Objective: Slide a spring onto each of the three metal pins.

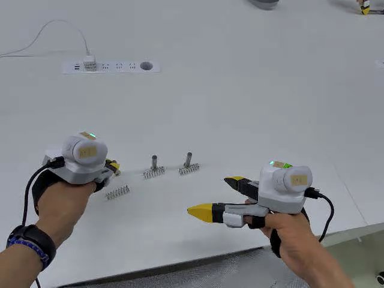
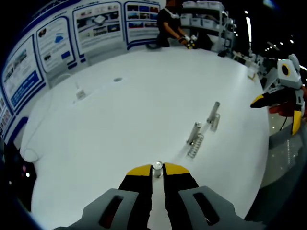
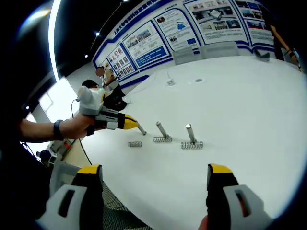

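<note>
My left gripper (image 2: 157,171) is shut on a short metal pin (image 2: 157,166), held between its yellow tips just above the white table. In the head view this gripper (image 1: 112,167) is at the left, with a loose spring (image 1: 117,192) lying right in front of it. Two more pins (image 1: 154,161) (image 1: 188,158) stand upright mid-table, each with a spring (image 1: 153,173) (image 1: 189,170) lying at its base. My right gripper (image 1: 216,195) hovers open and empty to the right of them, its jaws wide apart (image 3: 153,175).
A white power strip (image 1: 111,66) with a plugged cable lies at the back left. The table's front edge (image 1: 180,264) runs close under both hands. A person (image 2: 170,24) stands at the far end of the table, by poster boards.
</note>
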`<state>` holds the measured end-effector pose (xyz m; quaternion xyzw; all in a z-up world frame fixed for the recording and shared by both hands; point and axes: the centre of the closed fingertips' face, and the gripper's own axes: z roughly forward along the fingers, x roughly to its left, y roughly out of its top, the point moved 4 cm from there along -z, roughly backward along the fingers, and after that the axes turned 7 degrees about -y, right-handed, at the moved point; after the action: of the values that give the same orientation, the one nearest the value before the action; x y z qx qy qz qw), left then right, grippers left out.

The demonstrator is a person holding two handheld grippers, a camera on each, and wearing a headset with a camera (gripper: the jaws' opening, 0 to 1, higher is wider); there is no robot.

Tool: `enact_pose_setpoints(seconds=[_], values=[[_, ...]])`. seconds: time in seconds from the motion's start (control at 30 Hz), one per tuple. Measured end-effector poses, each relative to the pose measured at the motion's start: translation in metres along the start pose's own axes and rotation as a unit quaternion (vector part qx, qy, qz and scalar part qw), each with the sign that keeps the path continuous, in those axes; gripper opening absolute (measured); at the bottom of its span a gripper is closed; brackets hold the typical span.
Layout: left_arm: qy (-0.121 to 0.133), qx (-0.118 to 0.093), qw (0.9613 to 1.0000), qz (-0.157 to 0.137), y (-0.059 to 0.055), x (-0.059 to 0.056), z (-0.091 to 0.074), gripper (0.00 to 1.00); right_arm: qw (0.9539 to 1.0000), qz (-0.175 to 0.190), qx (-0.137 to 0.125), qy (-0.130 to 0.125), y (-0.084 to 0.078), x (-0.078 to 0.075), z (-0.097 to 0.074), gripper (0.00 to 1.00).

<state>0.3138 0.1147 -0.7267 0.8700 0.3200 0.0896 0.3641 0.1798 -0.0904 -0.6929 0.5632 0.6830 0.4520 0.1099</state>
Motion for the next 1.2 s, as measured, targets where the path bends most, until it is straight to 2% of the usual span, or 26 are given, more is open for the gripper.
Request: enact_pose_setpoints(seconds=[0.17,0.4,0.6,0.93,1.2], values=[[-0.006,-0.003,1.0000,-0.004,-0.001,-0.001,0.000,0.08,1.0000,0.000,0.001,0.001,0.000,0.000,0.001,0.91],[-0.009,0.004,0.9999,0.002,-0.003,-0.002,0.000,0.09,1.0000,0.000,0.002,0.001,0.000,0.000,0.001,0.91],[-0.015,0.008,0.9999,-0.002,-0.006,-0.004,-0.003,0.18,1.0000,0.001,0.001,0.000,-0.001,-0.001,0.001,0.91],[-0.017,0.005,0.9997,-0.017,-0.012,-0.003,-0.013,0.25,1.0000,0.002,0.000,0.003,-0.003,0.001,0.002,0.91],[-0.020,0.007,0.9995,-0.023,-0.021,-0.006,-0.020,0.31,1.0000,0.002,0.003,0.004,-0.005,0.002,0.003,0.91]])
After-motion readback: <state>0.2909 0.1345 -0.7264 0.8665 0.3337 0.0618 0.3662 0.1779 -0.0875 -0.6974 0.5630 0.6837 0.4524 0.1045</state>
